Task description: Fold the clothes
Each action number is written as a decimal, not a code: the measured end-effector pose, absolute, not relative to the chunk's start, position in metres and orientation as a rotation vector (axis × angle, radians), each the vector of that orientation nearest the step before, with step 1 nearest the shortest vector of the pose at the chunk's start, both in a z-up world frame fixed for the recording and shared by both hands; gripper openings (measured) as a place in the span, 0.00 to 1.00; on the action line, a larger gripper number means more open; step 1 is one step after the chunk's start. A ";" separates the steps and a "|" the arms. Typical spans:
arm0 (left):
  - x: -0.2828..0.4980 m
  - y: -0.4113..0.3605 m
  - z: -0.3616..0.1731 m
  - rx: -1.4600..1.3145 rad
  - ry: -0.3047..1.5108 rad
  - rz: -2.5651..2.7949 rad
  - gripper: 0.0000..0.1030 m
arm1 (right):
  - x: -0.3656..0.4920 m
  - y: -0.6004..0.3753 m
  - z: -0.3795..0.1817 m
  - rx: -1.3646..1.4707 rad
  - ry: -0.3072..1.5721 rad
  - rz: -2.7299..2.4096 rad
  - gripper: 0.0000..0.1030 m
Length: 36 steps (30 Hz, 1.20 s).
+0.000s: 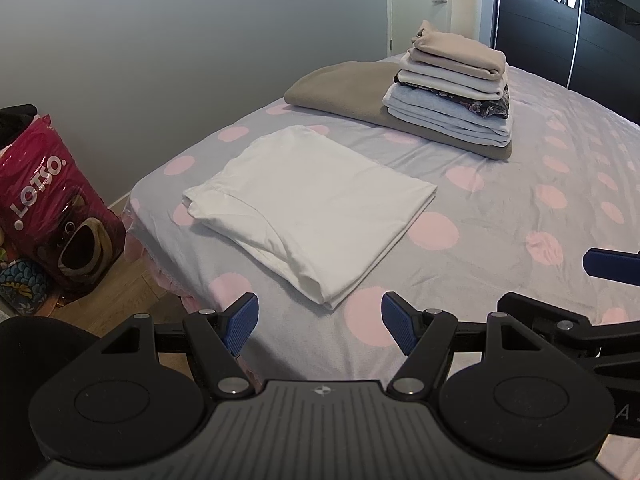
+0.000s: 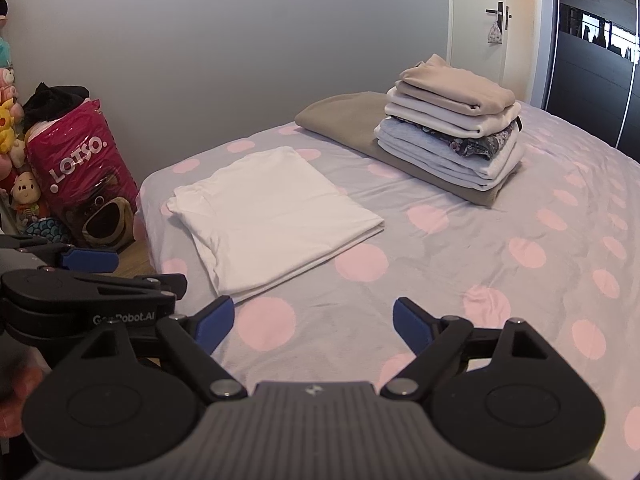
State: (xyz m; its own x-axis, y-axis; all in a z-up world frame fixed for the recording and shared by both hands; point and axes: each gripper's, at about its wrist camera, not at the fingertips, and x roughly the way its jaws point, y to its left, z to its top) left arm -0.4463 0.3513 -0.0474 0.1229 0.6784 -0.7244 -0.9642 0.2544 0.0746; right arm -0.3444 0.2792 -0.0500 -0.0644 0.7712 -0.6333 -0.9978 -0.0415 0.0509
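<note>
A folded white garment (image 1: 312, 208) (image 2: 272, 216) lies flat on the bed near its left corner. Behind it a stack of folded clothes (image 1: 452, 88) (image 2: 452, 136) rests on a folded tan blanket (image 1: 344, 88) (image 2: 344, 116). My left gripper (image 1: 320, 320) hovers open just short of the white garment's near corner, nothing between its blue pads. My right gripper (image 2: 314, 324) is open over the bare sheet, to the right of that corner, holding nothing. Each gripper shows at the edge of the other's view: the right one (image 1: 600, 276), the left one (image 2: 88, 264).
The bed wears a grey sheet with pink dots (image 1: 500, 220) (image 2: 480, 248). A pink Lotso bag (image 1: 52, 208) (image 2: 84, 176) and soft toys (image 2: 16, 152) stand on the wood floor left of the bed. A grey wall, a door (image 2: 480, 24) and a dark wardrobe (image 2: 592, 60) lie beyond.
</note>
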 end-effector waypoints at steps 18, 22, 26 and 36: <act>-0.450 0.349 -0.049 -0.484 0.734 1.268 0.65 | -0.344 0.281 -0.053 -0.514 0.592 1.569 0.86; -0.451 0.349 -0.049 -0.486 0.734 1.269 0.65 | -0.344 0.281 -0.054 -0.515 0.596 1.570 0.86; -0.451 0.349 -0.049 -0.486 0.734 1.271 0.65 | -0.344 0.281 -0.055 -0.516 0.598 1.572 0.86; -0.452 0.348 -0.048 -0.485 0.732 1.271 0.65 | -0.345 0.280 -0.055 -0.517 0.602 1.576 0.86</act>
State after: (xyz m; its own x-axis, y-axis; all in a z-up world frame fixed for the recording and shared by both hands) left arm -0.4524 0.3480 -0.0485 0.1216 0.6776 -0.7253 -0.9673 0.2446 0.0664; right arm -0.3455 0.2804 -0.0549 -0.0903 0.7572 -0.6469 -0.9957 -0.0540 0.0758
